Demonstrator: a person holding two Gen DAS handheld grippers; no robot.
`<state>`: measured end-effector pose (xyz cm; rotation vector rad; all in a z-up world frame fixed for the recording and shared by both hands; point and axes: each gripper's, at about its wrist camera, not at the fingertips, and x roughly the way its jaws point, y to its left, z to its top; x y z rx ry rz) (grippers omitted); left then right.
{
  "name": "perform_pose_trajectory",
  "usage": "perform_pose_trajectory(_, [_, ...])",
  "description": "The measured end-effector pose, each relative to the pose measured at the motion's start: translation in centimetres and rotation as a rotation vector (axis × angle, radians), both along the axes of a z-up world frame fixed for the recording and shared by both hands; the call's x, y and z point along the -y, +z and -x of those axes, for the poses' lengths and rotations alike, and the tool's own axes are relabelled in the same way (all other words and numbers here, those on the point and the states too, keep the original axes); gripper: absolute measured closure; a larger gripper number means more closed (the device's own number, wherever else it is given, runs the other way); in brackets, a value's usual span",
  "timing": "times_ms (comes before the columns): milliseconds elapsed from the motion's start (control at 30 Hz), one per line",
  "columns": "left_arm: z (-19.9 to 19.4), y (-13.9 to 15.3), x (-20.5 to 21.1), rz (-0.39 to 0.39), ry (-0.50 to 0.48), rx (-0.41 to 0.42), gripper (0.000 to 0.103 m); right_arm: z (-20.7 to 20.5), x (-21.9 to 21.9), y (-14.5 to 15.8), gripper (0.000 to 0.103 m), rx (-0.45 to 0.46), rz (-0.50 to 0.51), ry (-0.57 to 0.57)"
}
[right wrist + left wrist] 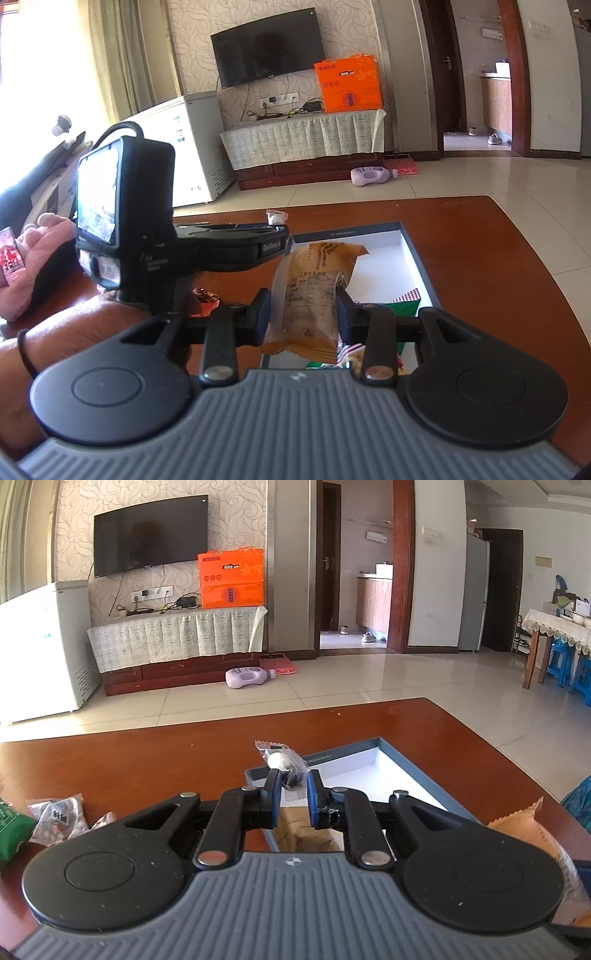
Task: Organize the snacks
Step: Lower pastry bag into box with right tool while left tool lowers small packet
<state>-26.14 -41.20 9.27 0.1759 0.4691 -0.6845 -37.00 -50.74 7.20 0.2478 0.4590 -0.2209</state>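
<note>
Snacks half sorted: our left gripper [291,784] pinches a small wrapped candy [282,762] over the box [402,764], our right gripper [303,306] clamps an orange packet [314,291] above it, while loose packets [55,814] wait on the table [147,764].

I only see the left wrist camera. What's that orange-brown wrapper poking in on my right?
Observer: The right hand-held gripper is shut on it. It's a tan snack packet, held upright.
Operator: Is anything inside the box?
Observer: Yes, a green packet with a red-checked edge lies in the near end of the box.
Operator: Any snacks still outside it?
Observer: A red-orange wrapped snack sits left of the box.
</note>
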Motion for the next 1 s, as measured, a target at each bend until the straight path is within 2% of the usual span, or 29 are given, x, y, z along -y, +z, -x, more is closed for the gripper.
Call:
perform_pose_trajectory(367, [-0.8, -0.5, 3.3, -0.021, -0.03, -0.012, 0.086, 0.1, 0.8, -0.2, 0.064, -0.009, -0.013, -0.016])
perform_pose_trajectory(1000, [-2.8, -2.5, 6.0, -0.033, -0.06, -0.041, 0.086, 0.2, 1.5, -0.4, 0.064, -0.027, -0.026, -0.041])
